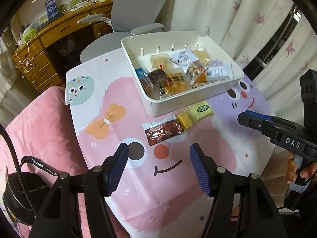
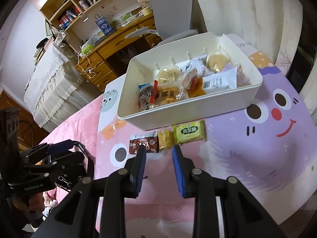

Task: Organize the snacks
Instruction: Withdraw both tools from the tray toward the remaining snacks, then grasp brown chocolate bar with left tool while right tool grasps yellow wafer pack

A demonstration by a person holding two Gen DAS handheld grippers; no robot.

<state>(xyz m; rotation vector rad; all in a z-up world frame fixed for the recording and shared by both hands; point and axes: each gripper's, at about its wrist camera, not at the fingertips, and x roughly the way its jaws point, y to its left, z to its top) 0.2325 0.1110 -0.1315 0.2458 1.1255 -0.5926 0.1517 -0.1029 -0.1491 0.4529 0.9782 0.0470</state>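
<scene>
A white bin point(image 1: 198, 101) point(image 2: 198, 117) holds several wrapped snacks. In front of it on the cartoon mat lie three packets: a brown one point(image 1: 162, 131) point(image 2: 143, 144), a small yellow one point(image 1: 184, 120) point(image 2: 166, 139) and a green-yellow one point(image 1: 201, 110) point(image 2: 189, 131). My left gripper point(image 1: 158, 150) is open and empty, hovering just short of the brown packet. My right gripper point(image 2: 159, 151) is open and empty, its tips just in front of the brown and yellow packets; it also shows at the right of the left wrist view point(image 1: 255, 122).
The mat point(image 1: 138, 178) covers a small table beside a pink bed cover point(image 1: 39, 134). A grey office chair point(image 1: 138, 10) and a wooden desk point(image 1: 59, 29) stand behind. Curtains point(image 1: 237, 19) hang at the right. A black strap and round object point(image 1: 23, 190) lie at the left.
</scene>
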